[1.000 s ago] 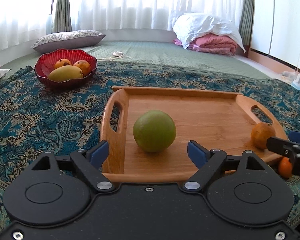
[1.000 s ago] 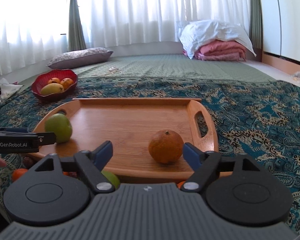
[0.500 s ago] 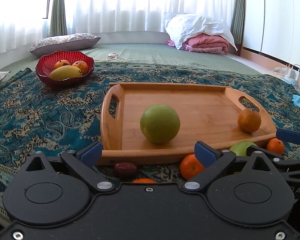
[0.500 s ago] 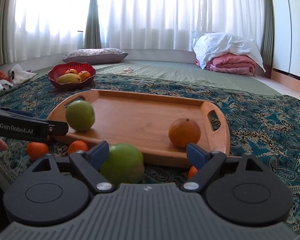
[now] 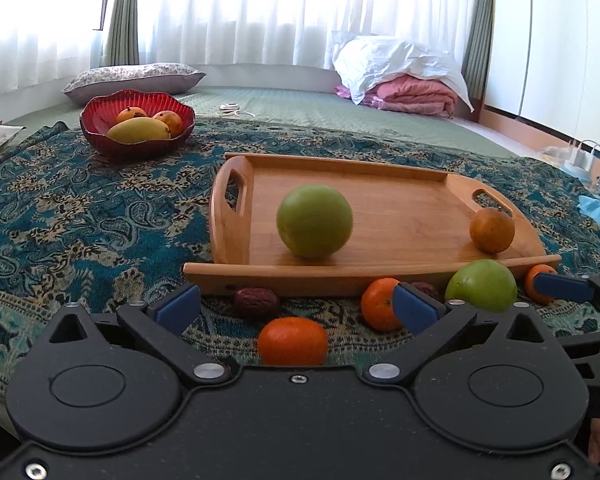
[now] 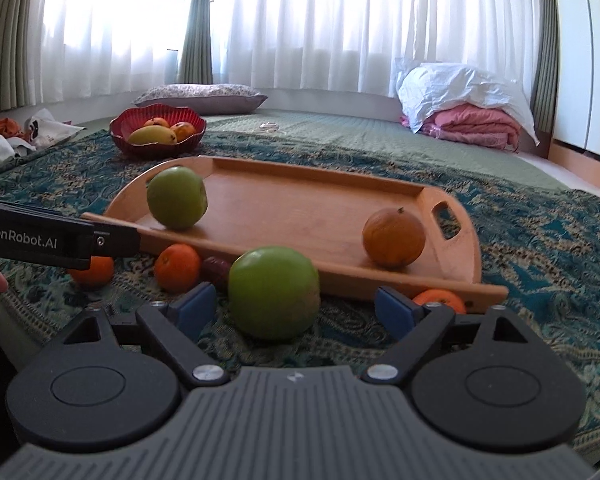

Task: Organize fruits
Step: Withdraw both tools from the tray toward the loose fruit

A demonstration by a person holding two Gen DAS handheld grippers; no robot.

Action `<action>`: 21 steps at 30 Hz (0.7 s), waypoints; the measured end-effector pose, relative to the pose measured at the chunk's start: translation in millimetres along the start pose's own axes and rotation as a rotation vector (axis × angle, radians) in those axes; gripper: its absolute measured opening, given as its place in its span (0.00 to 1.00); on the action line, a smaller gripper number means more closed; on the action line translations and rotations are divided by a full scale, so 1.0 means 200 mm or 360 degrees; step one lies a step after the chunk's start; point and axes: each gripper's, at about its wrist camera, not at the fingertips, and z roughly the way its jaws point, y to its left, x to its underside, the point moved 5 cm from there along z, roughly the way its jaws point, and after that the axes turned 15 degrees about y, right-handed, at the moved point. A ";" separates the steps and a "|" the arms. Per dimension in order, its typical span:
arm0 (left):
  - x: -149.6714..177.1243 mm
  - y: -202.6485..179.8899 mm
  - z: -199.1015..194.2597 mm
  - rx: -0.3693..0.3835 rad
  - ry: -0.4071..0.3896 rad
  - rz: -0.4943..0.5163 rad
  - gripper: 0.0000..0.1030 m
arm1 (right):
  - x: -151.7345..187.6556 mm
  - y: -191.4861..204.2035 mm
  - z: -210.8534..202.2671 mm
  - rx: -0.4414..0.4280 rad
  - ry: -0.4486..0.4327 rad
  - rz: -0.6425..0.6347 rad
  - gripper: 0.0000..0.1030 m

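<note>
Two fruits, a green apple (image 5: 314, 226) and an orange (image 5: 492, 229), sit in the wooden tray (image 5: 400, 200) mid-frame; upper left, the red bowl (image 5: 100, 120) holds a mango (image 5: 138, 130). Both the left gripper (image 5: 296, 306) and right gripper (image 6: 296, 308) are spread, grasping nothing.

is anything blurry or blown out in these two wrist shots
Left wrist view: the green fruit on the tray is slightly motion-smeared, and the curtained window is blown out to white. Right wrist view: the green fruit on the cloth looks soft, the window glares, and straight lines bow from fisheye.
</note>
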 end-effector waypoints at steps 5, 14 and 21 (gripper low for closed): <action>0.03 -0.02 0.01 -0.0004 0.0006 0.0029 0.99 | 0.01 0.02 0.02 -0.0032 0.0021 -0.0007 0.91; 0.08 -0.02 0.02 -0.0021 0.0001 0.0027 0.98 | 0.03 0.05 0.04 -0.0073 0.0040 0.0002 0.89; 0.10 -0.01 0.02 -0.0017 0.0007 0.0017 0.93 | 0.03 0.04 0.04 -0.0105 0.0040 0.0033 0.85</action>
